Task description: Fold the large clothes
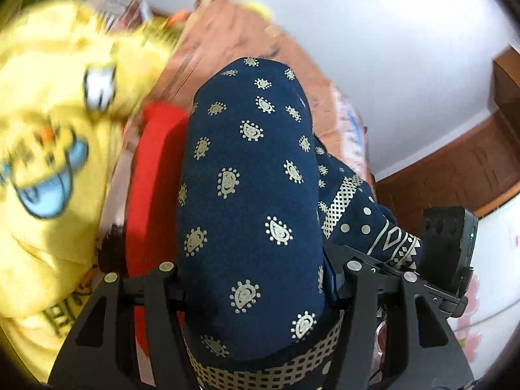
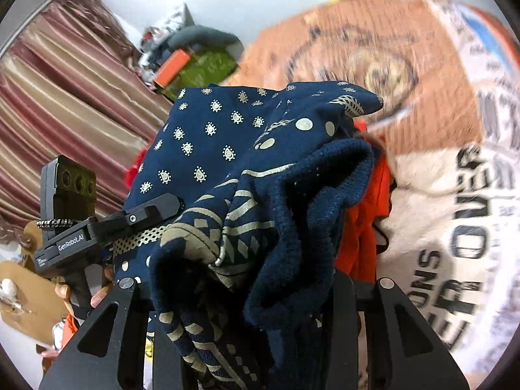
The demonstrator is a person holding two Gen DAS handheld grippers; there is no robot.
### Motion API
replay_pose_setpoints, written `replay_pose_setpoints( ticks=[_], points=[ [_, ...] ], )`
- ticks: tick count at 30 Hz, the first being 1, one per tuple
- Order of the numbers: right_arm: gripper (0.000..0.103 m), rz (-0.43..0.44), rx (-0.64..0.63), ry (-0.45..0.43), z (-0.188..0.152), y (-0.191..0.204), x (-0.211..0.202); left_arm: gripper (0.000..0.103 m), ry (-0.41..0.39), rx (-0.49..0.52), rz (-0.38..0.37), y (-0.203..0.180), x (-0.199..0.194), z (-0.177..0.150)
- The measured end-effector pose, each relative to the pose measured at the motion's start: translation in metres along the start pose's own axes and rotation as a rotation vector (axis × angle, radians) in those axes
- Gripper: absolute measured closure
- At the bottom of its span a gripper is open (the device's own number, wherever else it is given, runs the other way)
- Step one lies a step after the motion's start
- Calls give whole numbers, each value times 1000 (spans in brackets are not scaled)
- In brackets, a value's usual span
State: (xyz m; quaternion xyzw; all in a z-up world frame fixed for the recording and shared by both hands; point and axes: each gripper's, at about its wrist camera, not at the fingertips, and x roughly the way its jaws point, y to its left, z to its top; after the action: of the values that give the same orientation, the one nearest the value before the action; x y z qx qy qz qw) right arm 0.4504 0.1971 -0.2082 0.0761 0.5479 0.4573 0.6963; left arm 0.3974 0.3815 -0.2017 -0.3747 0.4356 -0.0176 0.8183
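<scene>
Both the left tongs (image 1: 253,292) and the right tongs (image 2: 247,295) gripped the bunched navy patterned garment (image 1: 247,175), with a yellow shirt (image 1: 48,149) at nine o'clock.

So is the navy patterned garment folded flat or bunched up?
Bunched: the navy garment hangs in rumpled layers between the left gripper and right gripper.

The left gripper (image 1: 256,279) clamps a navy paisley garment (image 1: 247,175) filling the centre; a red cloth (image 1: 152,175) lies at nine o'clock, a blurred yellow shirt (image 1: 48,123) beyond.
</scene>
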Motion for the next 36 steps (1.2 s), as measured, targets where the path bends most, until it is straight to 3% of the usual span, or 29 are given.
replay_pose_setpoints(
  ticks=[3, 8, 19, 24, 29, 36],
  points=[
    [70, -39, 17, 45, 2, -10, 21, 44, 22, -30, -30, 29, 21, -9],
    [64, -63, -43, 62, -12, -3, 18, 38, 14, -9, -55, 37, 19, -18],
    [62, -160, -53, 38, -26, 10, -23, 35, -4, 7, 96, 16, -19, -41],
    [62, -209, -80, -20, -35, 21, -58, 36, -33, 20, 114, -3, -54, -54],
    [62, -215, -110, -109, -43, 47, -103, 36, -108, 96, 124, -42, -107, -77],
    [62, -227, -241, -333, -82, 116, -197, 36, -287, 275, 134, -121, -192, -121]
  ],
)
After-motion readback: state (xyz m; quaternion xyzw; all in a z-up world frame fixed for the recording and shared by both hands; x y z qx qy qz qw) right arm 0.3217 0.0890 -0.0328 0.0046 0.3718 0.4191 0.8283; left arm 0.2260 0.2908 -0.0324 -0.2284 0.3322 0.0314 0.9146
